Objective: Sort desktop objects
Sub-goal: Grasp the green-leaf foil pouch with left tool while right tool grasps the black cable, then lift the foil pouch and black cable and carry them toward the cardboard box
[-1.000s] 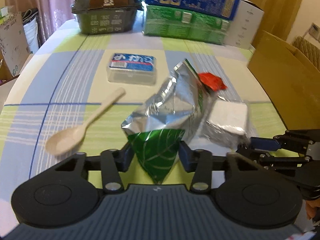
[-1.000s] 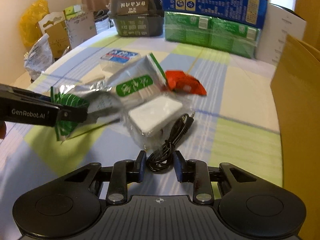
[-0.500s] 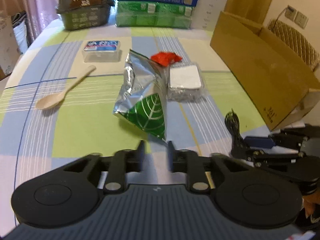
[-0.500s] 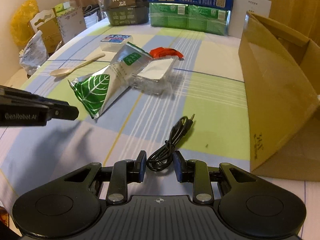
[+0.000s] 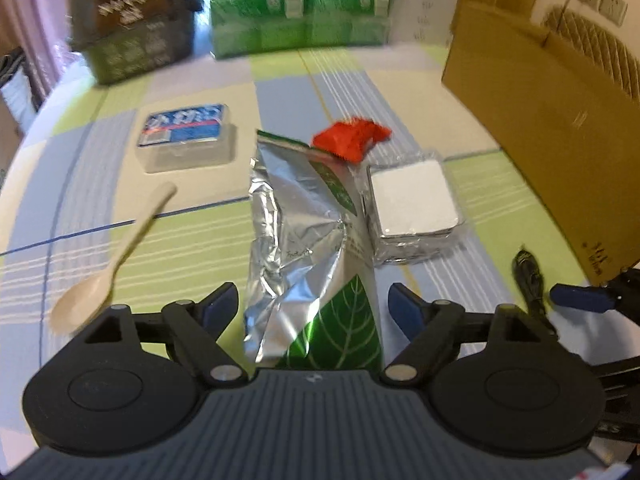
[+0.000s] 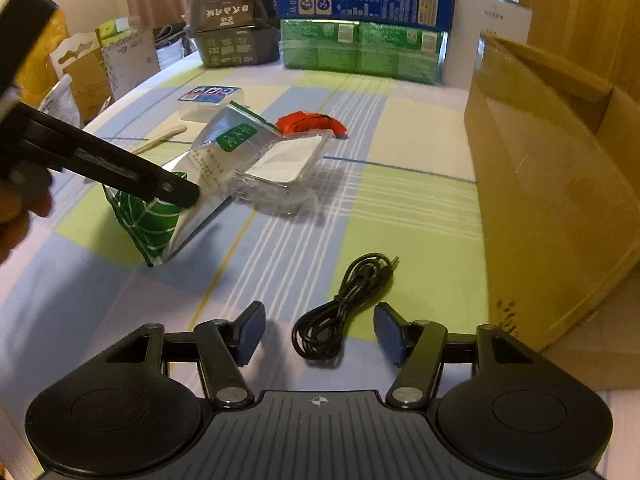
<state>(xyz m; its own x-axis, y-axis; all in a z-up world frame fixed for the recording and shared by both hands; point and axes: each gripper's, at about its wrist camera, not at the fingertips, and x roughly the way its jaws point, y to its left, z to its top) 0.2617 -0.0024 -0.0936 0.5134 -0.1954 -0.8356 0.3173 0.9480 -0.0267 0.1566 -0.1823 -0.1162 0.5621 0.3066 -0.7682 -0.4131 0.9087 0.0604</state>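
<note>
A silver foil bag (image 5: 304, 240) with a green leaf print lies on the tablecloth, its side against a clear-wrapped white packet (image 5: 412, 200). My left gripper (image 5: 314, 306) is open, one finger on each side of the bag's green end. In the right wrist view that left gripper's finger (image 6: 176, 192) crosses the bag (image 6: 224, 148). A coiled black cable (image 6: 340, 304) lies on the cloth between the fingers of my open right gripper (image 6: 320, 322), touching neither pad. The cable (image 5: 528, 276) shows again at the left wrist view's right edge.
A red packet (image 5: 352, 140), a pale spoon (image 5: 116, 256) and a clear box with a blue label (image 5: 184, 138) lie further back. An open cardboard box (image 6: 552, 184) stands on the right. Stacked green and blue cartons (image 6: 360, 20) line the far edge.
Both grippers were shut and have opened. The right one has let go of the cable, which now lies on the cloth. The left one has moved forward around the bag's end.
</note>
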